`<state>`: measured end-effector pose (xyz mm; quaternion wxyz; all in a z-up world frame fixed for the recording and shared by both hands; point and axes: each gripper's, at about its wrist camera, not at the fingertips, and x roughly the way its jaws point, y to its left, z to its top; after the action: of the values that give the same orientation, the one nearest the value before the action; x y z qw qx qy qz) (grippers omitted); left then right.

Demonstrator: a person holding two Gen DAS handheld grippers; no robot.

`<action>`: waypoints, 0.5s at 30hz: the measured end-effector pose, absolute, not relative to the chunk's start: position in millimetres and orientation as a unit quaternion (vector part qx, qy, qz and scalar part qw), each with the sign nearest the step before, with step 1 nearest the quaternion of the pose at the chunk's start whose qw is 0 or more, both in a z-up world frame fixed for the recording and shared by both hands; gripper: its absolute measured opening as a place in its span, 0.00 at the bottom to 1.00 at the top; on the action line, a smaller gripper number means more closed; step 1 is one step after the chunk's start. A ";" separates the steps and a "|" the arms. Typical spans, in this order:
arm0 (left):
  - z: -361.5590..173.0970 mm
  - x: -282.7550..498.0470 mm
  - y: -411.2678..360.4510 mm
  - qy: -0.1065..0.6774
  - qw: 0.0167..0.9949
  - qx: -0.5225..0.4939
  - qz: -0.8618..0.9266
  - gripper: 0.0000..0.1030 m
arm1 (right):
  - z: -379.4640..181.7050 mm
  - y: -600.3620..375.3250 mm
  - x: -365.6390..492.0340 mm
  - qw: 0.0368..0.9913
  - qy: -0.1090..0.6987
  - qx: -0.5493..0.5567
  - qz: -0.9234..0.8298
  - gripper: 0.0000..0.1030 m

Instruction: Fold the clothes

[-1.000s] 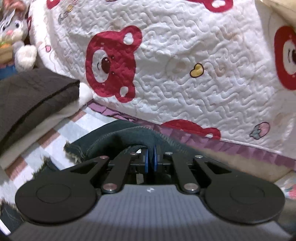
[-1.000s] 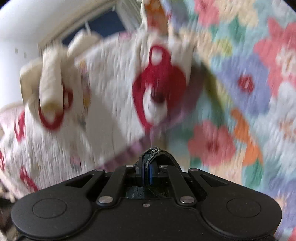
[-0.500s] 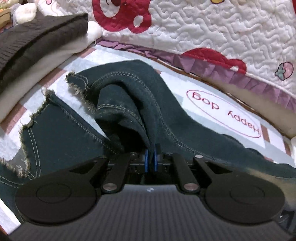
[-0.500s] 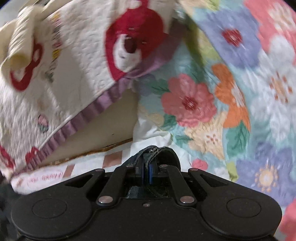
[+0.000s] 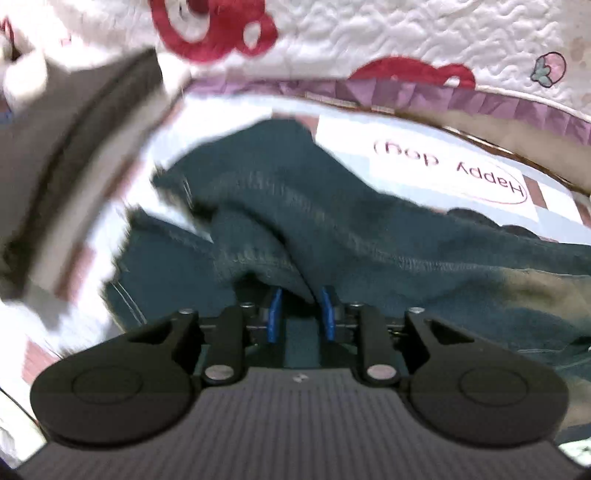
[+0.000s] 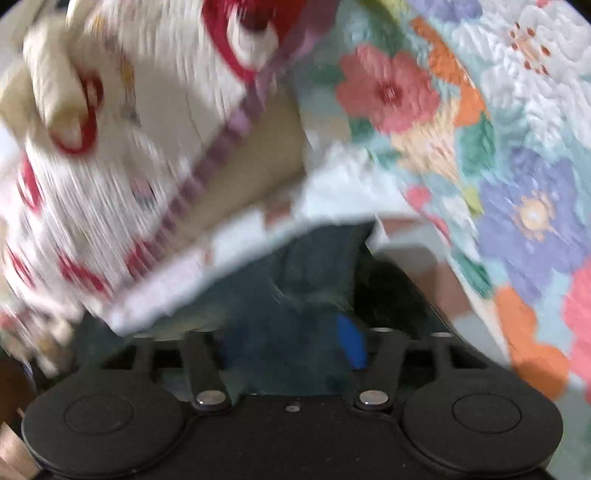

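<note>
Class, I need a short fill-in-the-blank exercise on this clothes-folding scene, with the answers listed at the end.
1. The jeans are dark ____ denim.
2. The left gripper has its fingers ____, with denim between them.
3. The oval on the sheet reads "____ dog".
4. The bears on the white quilt are ____.

Answers: blue; open; Happy; red

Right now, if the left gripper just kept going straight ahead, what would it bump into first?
Most likely the dark denim garment: a fold of it already sits between the left gripper's open blue pads, with more bunched directly ahead. Depth is blurred.
</note>
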<state>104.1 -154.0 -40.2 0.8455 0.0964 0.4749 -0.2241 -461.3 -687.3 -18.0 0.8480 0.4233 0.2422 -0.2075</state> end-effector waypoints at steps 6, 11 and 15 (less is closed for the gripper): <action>-5.5 117.4 -131.3 0.421 0.881 0.048 -0.209 0.37 | -38.8 -721.6 -399.4 0.820 0.325 0.391 -0.264 0.64; -2.3 154.5 -117.5 0.423 0.886 -0.003 -0.193 0.46 | -67.3 -717.7 -381.0 0.816 0.323 0.386 -0.284 0.64; -19.5 192.2 -121.3 0.457 0.870 -0.054 -0.179 0.49 | -95.3 -714.0 -382.4 0.815 0.295 0.415 -0.277 0.65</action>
<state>192.2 -121.3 -19.5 0.8696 -0.0539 0.4569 -0.1793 -382.4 -714.0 -95.3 0.8151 0.4145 0.2947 -0.2774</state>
